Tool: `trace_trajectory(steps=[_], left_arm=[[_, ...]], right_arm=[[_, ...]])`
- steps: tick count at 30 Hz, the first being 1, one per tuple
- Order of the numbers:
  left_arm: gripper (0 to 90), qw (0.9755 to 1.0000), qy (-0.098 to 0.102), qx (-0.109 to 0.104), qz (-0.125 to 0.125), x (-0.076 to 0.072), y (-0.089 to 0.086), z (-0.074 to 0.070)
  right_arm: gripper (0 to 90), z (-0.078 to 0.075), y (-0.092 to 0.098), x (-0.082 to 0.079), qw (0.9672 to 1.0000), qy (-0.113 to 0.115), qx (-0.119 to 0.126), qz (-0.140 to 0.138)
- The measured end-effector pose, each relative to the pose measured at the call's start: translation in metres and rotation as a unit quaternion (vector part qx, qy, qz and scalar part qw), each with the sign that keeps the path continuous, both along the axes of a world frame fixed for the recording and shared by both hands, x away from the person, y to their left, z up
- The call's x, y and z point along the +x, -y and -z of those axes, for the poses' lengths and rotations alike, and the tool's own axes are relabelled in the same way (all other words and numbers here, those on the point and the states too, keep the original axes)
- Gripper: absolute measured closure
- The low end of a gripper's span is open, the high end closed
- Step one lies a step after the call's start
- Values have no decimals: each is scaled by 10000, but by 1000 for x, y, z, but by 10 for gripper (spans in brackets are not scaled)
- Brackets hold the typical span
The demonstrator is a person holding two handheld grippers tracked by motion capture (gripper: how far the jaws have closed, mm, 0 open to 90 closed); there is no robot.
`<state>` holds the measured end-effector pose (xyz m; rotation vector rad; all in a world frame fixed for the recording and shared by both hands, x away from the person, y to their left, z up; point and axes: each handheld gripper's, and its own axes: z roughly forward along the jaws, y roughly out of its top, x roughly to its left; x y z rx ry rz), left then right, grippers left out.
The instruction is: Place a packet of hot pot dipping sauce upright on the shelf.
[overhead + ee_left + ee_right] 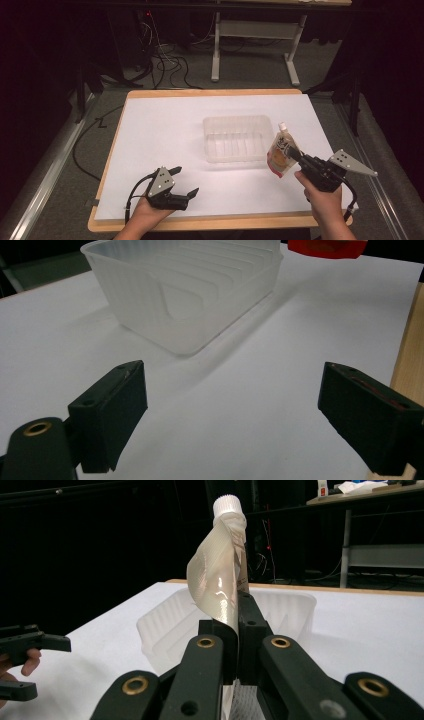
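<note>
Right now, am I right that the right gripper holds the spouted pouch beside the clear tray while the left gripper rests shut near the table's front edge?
Not quite: the left gripper rests open, its jaws wide apart in the left gripper view. The right gripper does hold the spouted pouch beside the clear tray.

Left gripper (232,415): two black jaws are rising from the bottom edge, standing wide apart with bare white table surface (240,405) lying between them. Clear ribbed plastic tray (185,290): it is sitting on the white surface beyond the jaws, upright and tilted in the frame, well apart from them. Red-orange object (325,247): it is showing at the top edge, too cropped to identify. Wooden table edge (407,355): it is running along the right side.
</note>
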<state>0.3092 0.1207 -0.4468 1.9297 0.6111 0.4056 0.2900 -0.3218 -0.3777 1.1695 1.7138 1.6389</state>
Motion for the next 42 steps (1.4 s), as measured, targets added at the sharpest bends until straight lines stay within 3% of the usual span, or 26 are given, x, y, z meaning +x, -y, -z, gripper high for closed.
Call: trace_trajectory(steps=[15, 20, 26, 42], left_arm=[[128, 10000, 40, 7, 29, -1, 0, -1], [128, 10000, 57, -7, 21, -2, -1, -2], [128, 10000, 60, -16, 16, -2, -1, -2], [128, 10000, 70, -20, 11, -1, -3, -2]], right_arm=[[900, -24, -23, 28, 9998, -12, -194, -16], [900, -23, -31, 40, 9997, -155, -187, 28], [900, -20, -37, 53, 9990, -284, -343, 98], [900, -19, -45, 75, 9978, -440, -465, 196]])
